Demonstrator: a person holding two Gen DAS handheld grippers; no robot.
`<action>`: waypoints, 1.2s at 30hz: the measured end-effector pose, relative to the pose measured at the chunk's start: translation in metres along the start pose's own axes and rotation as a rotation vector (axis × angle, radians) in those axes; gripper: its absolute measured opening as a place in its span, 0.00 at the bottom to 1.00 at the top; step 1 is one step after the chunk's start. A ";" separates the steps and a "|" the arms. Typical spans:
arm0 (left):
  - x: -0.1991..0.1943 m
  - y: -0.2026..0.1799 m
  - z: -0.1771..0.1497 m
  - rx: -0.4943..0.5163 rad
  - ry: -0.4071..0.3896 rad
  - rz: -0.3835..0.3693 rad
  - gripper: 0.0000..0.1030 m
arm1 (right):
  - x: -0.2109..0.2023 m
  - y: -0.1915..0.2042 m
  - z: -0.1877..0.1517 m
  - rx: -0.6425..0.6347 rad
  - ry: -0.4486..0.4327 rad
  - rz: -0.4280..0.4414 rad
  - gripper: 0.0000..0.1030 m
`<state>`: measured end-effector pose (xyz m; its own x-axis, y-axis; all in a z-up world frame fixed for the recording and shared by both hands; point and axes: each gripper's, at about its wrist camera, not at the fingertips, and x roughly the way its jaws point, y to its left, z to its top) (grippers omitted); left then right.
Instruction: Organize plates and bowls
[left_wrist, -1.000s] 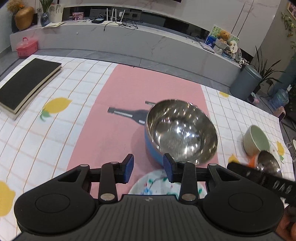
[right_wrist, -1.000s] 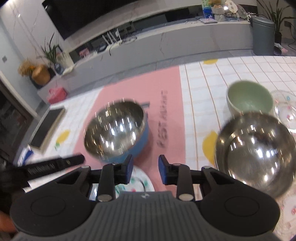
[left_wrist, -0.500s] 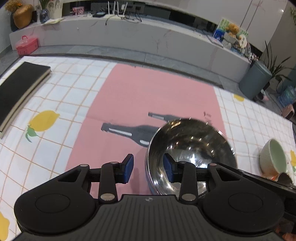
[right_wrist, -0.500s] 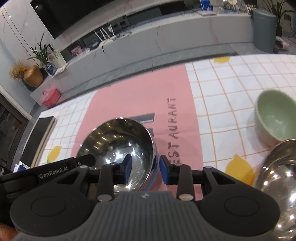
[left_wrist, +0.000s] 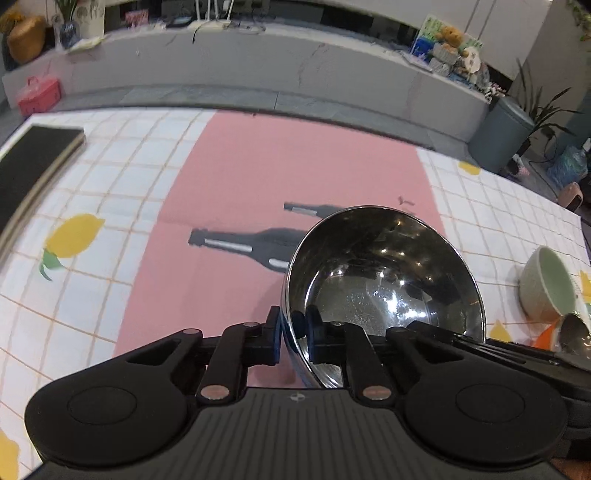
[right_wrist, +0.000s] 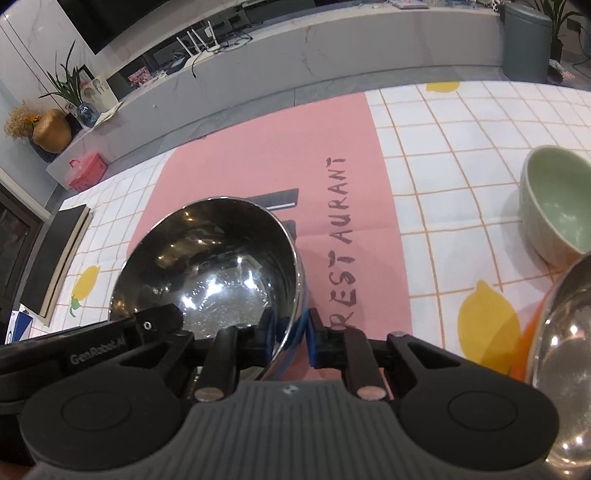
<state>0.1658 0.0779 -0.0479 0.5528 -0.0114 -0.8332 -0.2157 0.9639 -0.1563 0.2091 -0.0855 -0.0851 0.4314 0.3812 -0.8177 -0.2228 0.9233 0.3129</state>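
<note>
**Both grippers pinch the steel bowl's rim**

The stainless steel bowl (left_wrist: 384, 284) sits on the pink placemat (left_wrist: 258, 177), nested in a blue bowl whose edge shows at its rim in the right wrist view. The left gripper (left_wrist: 293, 334) straddles the near-left rim, one blue pad inside the wall and one outside, closed on it. The right gripper (right_wrist: 291, 332) does the same on the near-right rim and looks clamped too.

Thin steel like this is probably light and stiff, but polished and slippery, so a narrow pinch may let it pivot. Two grips on roughly opposite sides of the near rim should keep it level. The rolled lip is the sensible hold, since the curved wall below offers the pads nothing. If the steel bowl sticks in the blue one, both may rise together.

A second ago both grippers hung open, short of the bowl, over a speckled plate that is now out of sight; half a second ago they were nearing the rim, jaws apart. Now they are shut on it. To the right, the green ceramic bowl (right_wrist: 557, 206) and another steel bowl (right_wrist: 565, 350) wait, unmoved.
</note>
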 end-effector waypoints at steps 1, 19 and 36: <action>-0.006 -0.001 0.000 0.010 -0.014 -0.002 0.14 | -0.005 0.002 0.000 -0.009 -0.011 0.003 0.15; -0.076 -0.013 -0.059 0.006 -0.030 -0.140 0.13 | -0.109 -0.015 -0.067 0.036 -0.090 0.032 0.16; -0.105 -0.043 -0.164 0.088 0.003 -0.168 0.14 | -0.158 -0.053 -0.168 0.110 -0.050 0.015 0.16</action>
<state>-0.0147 -0.0062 -0.0407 0.5727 -0.1748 -0.8009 -0.0490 0.9680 -0.2463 0.0059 -0.2022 -0.0535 0.4725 0.3946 -0.7881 -0.1336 0.9159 0.3784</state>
